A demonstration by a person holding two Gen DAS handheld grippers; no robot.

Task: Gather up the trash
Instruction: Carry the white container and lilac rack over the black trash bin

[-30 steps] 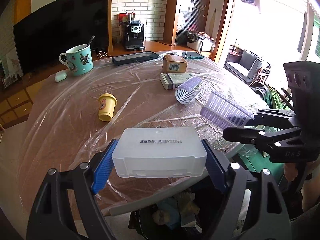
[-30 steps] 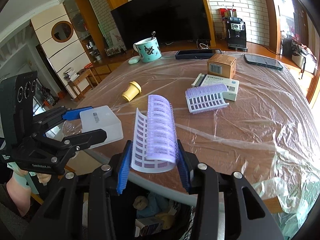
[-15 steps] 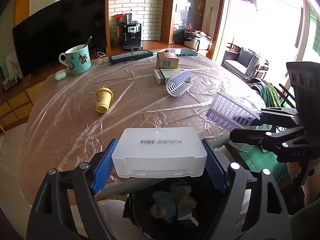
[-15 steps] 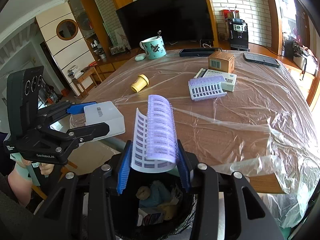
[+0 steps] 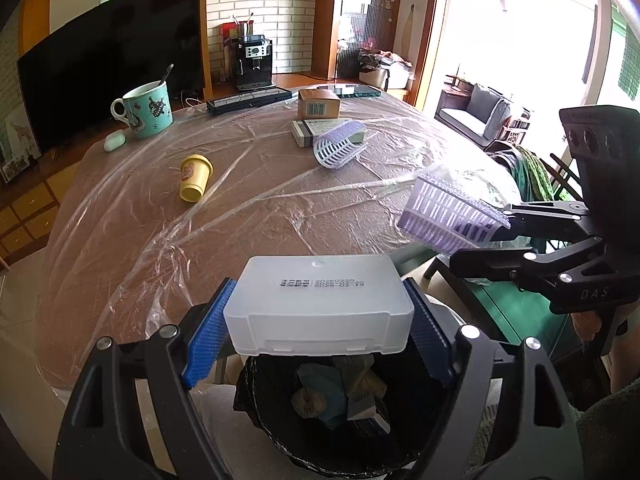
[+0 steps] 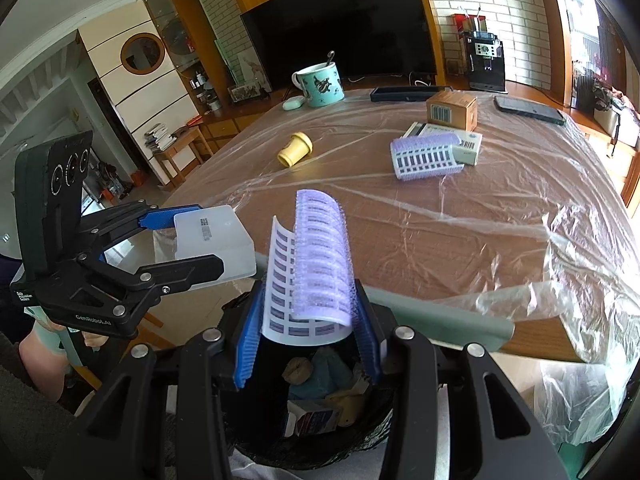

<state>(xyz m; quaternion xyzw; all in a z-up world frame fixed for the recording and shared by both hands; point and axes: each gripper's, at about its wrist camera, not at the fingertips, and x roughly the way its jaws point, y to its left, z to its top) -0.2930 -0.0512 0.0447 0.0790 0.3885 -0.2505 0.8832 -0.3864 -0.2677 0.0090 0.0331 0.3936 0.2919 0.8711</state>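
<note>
My left gripper [image 5: 318, 340] is shut on a white translucent plastic box [image 5: 319, 304] and holds it over the black-lined trash bin [image 5: 280, 436], which has trash inside. My right gripper [image 6: 308, 336] is shut on a curled purple hair roller sheet [image 6: 316, 264], also above the bin [image 6: 320, 448]. Each gripper shows in the other's view: the right one [image 5: 492, 236] with its roller [image 5: 444, 216], the left one [image 6: 188, 240] with the box [image 6: 212, 240]. On the table lie a second purple roller [image 5: 338, 148], a yellow cup [image 5: 194, 176] and two cardboard boxes [image 5: 319, 103].
The round table [image 5: 240, 216] is covered with clear plastic film. At its far side stand a teal mug [image 5: 148, 110], a white earbud case [image 5: 114, 142], a black tray [image 5: 248, 98] and a phone [image 6: 528, 109]. A green chair [image 5: 516, 304] stands to the right.
Both grippers have drawn back from the table edge with their loads, and the open trash bin now shows more fully beneath them.
</note>
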